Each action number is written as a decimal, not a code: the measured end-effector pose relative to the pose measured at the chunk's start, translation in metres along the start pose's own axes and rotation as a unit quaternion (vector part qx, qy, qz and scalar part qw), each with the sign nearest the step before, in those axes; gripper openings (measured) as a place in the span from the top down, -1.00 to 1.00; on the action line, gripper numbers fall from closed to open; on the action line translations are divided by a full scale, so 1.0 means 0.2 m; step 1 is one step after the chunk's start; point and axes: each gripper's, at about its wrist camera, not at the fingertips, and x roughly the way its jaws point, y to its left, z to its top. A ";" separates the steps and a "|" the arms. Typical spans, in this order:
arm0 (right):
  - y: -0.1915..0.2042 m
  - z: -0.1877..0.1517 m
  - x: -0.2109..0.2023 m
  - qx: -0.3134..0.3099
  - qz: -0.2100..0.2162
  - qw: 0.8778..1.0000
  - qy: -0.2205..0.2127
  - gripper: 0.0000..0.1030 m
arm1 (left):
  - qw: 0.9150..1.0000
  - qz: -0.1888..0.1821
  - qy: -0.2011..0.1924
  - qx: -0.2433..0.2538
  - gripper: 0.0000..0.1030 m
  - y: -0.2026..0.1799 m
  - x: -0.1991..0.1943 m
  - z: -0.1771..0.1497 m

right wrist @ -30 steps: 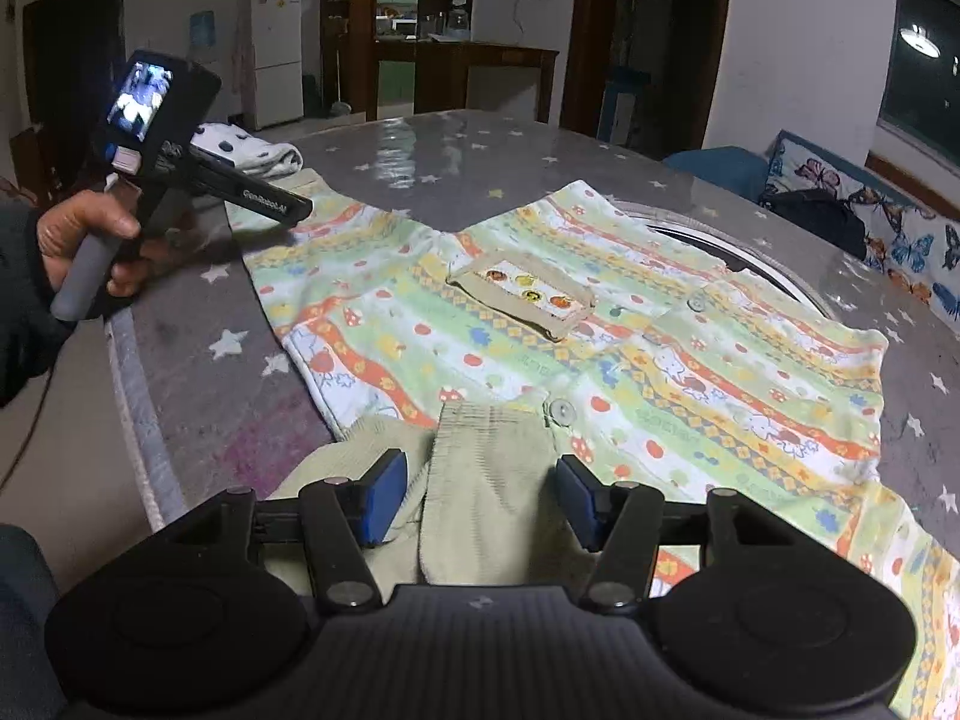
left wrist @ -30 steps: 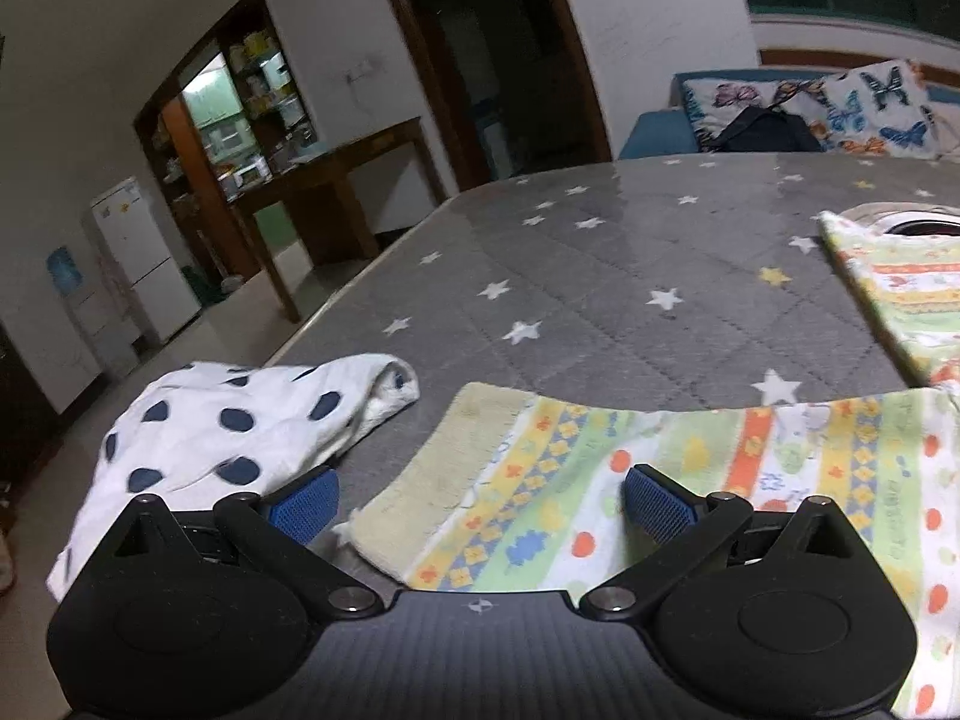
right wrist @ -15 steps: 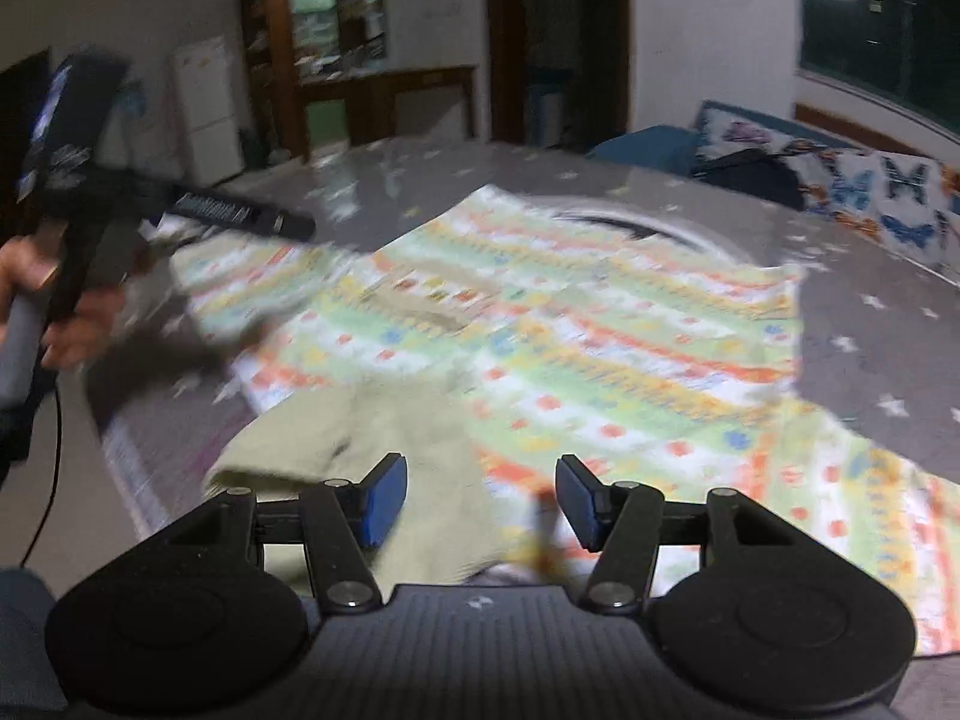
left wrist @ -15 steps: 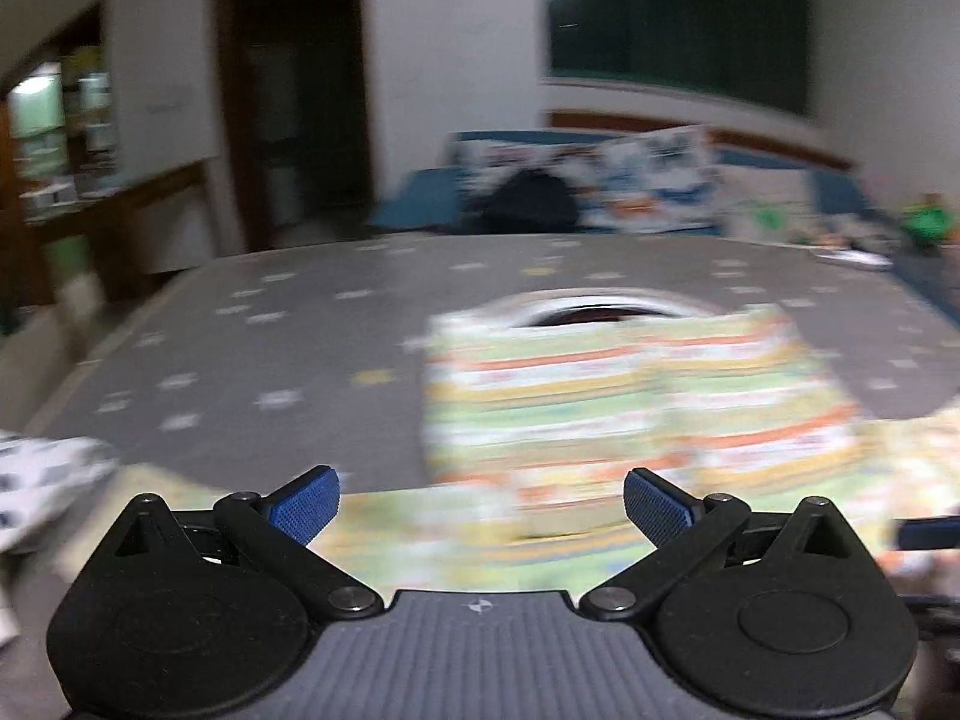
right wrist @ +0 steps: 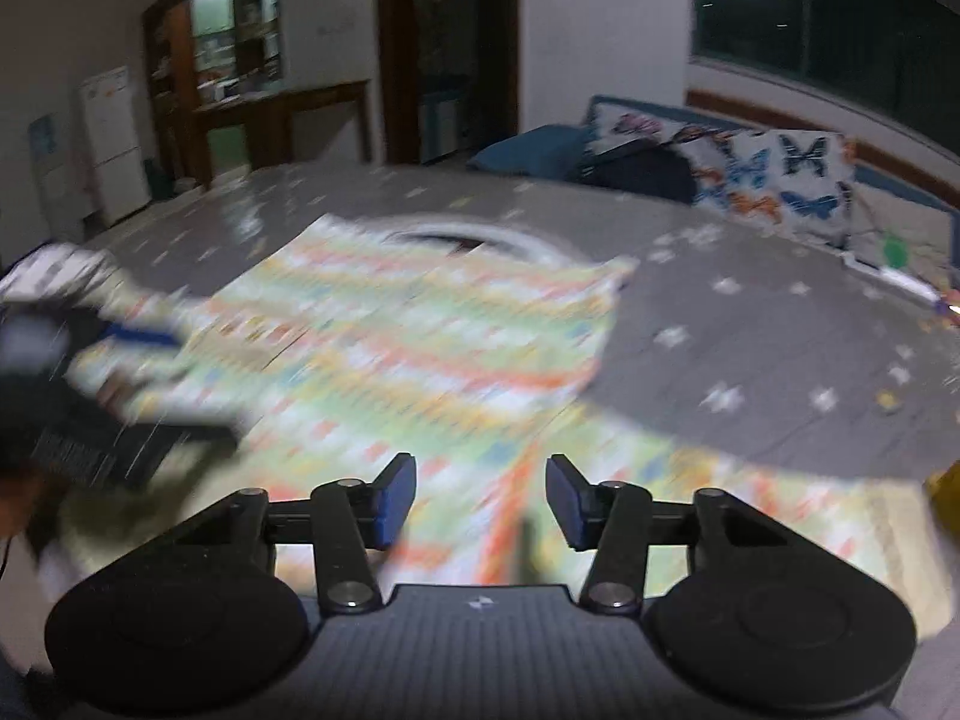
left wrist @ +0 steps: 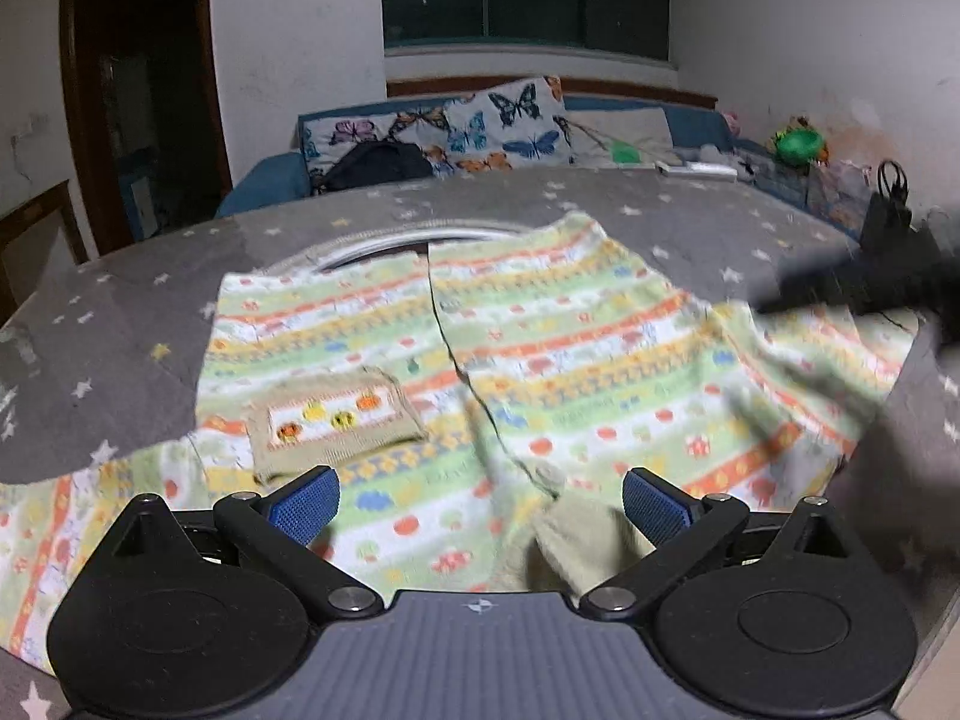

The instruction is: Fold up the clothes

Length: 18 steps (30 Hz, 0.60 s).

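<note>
Striped baby shirt [left wrist: 540,360] lies spread flat on the grey star-print table cover [left wrist: 120,324], front side up, placket running down the middle. A knitted chest pocket [left wrist: 336,420] sits on the shirt's left half as I see it through the left wrist camera.

My left gripper [left wrist: 477,501] hangs over the shirt's near edge, jaws spread wide with nothing between them; one blue pad is just beside the pocket, the other just beside the beige collar [left wrist: 576,540], which lies between the fingers, low in frame.

My right gripper [right wrist: 480,498] is also parted, less widely, and empty. Its view is heavily motion-blurred. The shirt [right wrist: 420,348] fills the ground ahead of and under the fingers; a sleeve runs off right [right wrist: 750,498]. I cannot tell whether the pads touch cloth.

Each gripper shows as a dark smear in the other's view: right one [left wrist: 870,276] over the far sleeve, left one [right wrist: 90,420] over the opposite sleeve.
</note>
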 end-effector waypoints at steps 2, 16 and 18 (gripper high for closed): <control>-0.06 0.08 0.05 0.012 -0.006 1.000 -0.004 0.14 | 1.000 -0.005 0.009 -0.003 -1.00 -0.01 0.02 -0.03; -0.44 0.46 0.70 0.101 -0.054 0.993 0.026 0.57 | 1.000 -0.012 -0.001 -0.001 -1.00 0.01 0.03 -0.06; -0.45 0.47 0.74 0.097 -0.050 0.994 0.030 0.57 | 1.000 -0.012 -0.002 -0.001 -1.00 0.01 0.03 -0.06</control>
